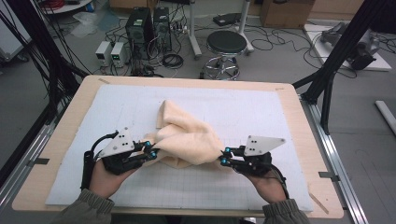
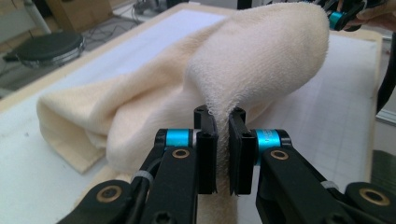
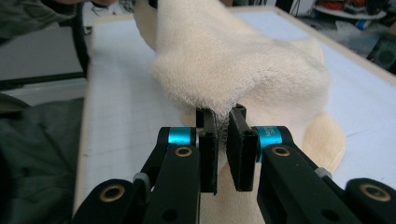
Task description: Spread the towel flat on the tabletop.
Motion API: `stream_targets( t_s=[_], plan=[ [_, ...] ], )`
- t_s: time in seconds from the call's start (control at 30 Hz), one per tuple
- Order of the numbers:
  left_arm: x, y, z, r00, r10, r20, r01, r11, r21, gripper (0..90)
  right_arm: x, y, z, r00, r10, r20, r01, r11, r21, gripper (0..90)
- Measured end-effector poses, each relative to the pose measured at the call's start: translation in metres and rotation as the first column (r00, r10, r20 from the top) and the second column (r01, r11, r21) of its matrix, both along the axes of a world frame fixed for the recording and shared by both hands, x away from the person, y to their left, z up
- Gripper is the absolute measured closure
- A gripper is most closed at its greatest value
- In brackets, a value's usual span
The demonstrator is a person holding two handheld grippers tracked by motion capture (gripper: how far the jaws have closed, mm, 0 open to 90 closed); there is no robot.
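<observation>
pinching a cream towel (image 1: 187, 135) at its near edge, the left gripper (image 1: 150, 150) has its jaws clamped on a fold of cloth, as its own view confirms. the right gripper (image 1: 224, 156) is likewise closed on the opposite end of that edge, cloth pressed between its pads (image 3: 208, 149). between the two tools the towel hangs in a raised hump, its far part trailing away onto the white mat (image 1: 261, 112). judgement: light, soft, limp terry; not fragile; sags freely. best held at corners or hem, since mid-cloth grips bunch.
</observation>
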State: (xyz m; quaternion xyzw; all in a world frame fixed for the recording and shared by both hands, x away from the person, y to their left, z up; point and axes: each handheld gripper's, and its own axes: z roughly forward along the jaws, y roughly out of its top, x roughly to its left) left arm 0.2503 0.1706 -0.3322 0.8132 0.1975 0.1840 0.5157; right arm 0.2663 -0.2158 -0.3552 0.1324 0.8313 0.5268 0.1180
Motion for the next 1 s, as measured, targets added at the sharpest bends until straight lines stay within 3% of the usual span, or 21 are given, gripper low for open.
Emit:
stream_targets(
  t_s=[0.17,0.27,0.33,0.4,0.47,0.53,0.6,0.67,0.73,0.87,1.0],
  plan=[
    [-0.014,0.002,0.025,0.9988,-0.025,0.041,0.026,0.9996,-0.01,83.3,-0.021,-0.002,0.032,0.9985,0.034,0.044,-0.034,0.999,-0.014,83.8],
    [-0.007,0.004,0.029,0.9987,-0.01,0.051,0.009,0.9999,0.006,83.3,-0.018,0.0,0.04,0.9988,0.04,0.029,-0.039,0.999,-0.029,83.7],
    [0.008,0.004,0.023,0.9996,0.014,0.024,-0.014,0.9999,-0.004,83.3,-0.006,0.002,0.037,0.9997,0.025,0.002,-0.025,0.999,-0.042,83.7],
    [0.026,0.002,0.012,0.9988,0.049,-0.004,-0.049,0.9988,-0.004,83.3,0.018,0.005,0.026,0.9989,-0.01,-0.046,0.007,0.999,-0.052,83.6],
    [0.044,0.0,-0.001,0.9959,0.085,-0.03,-0.084,0.9959,0.033,83.3,0.042,0.009,0.014,0.995,-0.046,-0.089,0.042,0.998,-0.048,83.5],
    [0.058,-0.002,-0.015,0.9933,0.086,-0.077,-0.082,0.9953,0.051,83.2,0.06,0.011,0.002,0.9866,-0.082,-0.141,0.076,0.996,-0.051,83.4],
    [0.063,-0.002,-0.027,0.9906,0.087,-0.106,-0.079,0.9941,0.074,83.2,0.076,0.017,-0.015,0.981,-0.088,-0.173,0.073,0.993,-0.09,83.0],
    [0.06,0.002,-0.038,0.9885,0.078,-0.13,-0.07,0.9957,0.061,83.1,0.08,0.019,-0.028,0.9771,-0.082,-0.197,0.061,0.992,-0.108,82.5],
    [0.054,0.006,-0.047,0.9873,0.07,-0.143,-0.061,0.9959,0.067,83.1,0.074,0.019,-0.035,0.9782,-0.053,-0.201,0.036,0.995,-0.091,82.3],
    [0.032,0.011,-0.058,0.9866,0.039,-0.159,-0.029,0.9973,0.068,83.2,0.056,0.02,-0.041,0.9792,0.001,-0.203,-0.02,0.996,-0.09,82.0],
    [0.006,0.016,-0.062,0.9864,-0.007,-0.164,0.02,0.9969,0.077,83.2,0.033,0.017,-0.044,0.974,0.043,-0.222,-0.062,0.995,-0.08,80.3]
  ],
)
